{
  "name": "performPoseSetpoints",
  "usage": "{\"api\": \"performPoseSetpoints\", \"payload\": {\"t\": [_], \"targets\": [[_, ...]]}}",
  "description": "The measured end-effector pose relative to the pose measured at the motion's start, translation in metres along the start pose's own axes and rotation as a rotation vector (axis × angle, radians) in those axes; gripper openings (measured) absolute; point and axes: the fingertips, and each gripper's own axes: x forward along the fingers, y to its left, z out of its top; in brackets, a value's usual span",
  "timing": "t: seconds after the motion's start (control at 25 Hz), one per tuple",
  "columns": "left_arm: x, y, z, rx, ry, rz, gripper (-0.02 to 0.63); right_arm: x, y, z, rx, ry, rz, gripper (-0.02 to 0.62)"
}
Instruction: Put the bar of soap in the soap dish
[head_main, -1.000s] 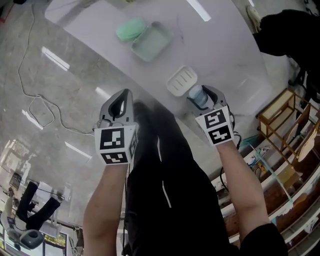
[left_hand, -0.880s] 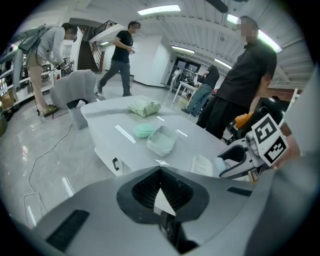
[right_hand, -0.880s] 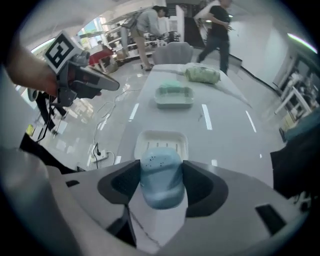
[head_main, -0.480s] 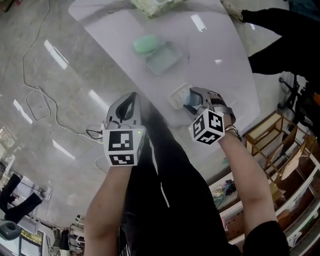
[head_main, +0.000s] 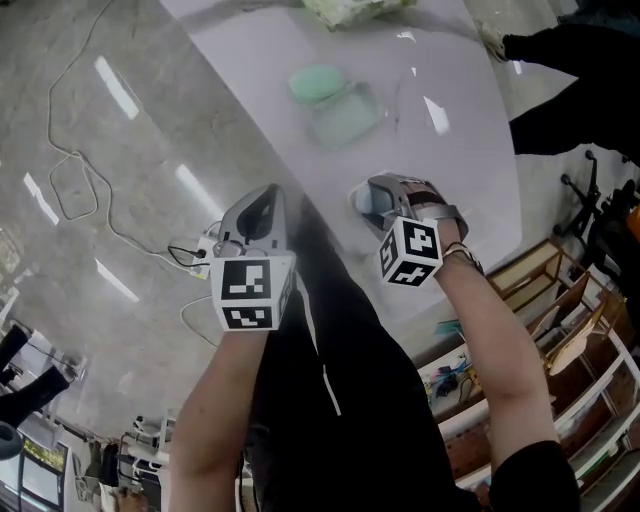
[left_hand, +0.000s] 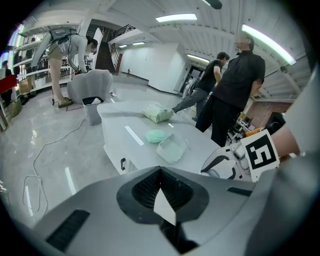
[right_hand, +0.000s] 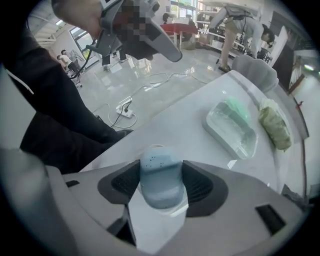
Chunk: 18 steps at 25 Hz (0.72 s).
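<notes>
Two grippers are pictured at a white table's (right_hand: 190, 125) near edge. A blue bar of soap (right_hand: 159, 180) is clamped in the right gripper (right_hand: 160, 187), just over a white soap dish (head_main: 357, 195). The left gripper (left_hand: 162, 192) is seen pressed closed on nothing, beside the table.

Pale blue bar of soap (right_hand: 160, 185), rounded and dotted with dark specks, clamped upright between the 2 jaws of the right claw (right_hand: 161, 167). Held just above the white soap dish (right_hand: 152, 146). Dish mostly hidden behind the soap, only 1 curved rim showing, resting on the white tabletop (right_hand: 190, 125) near its edge.
</notes>
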Motion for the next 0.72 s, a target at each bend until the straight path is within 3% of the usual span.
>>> {"api": "performPoseSetpoints", "payload": {"t": [0.72], "targets": [[0.004,-0.011,-0.006,0.038,0.023,-0.024,0.008,-0.003,0.002,-0.006,-0.048,-0.039,-0.026,0.276]]}}
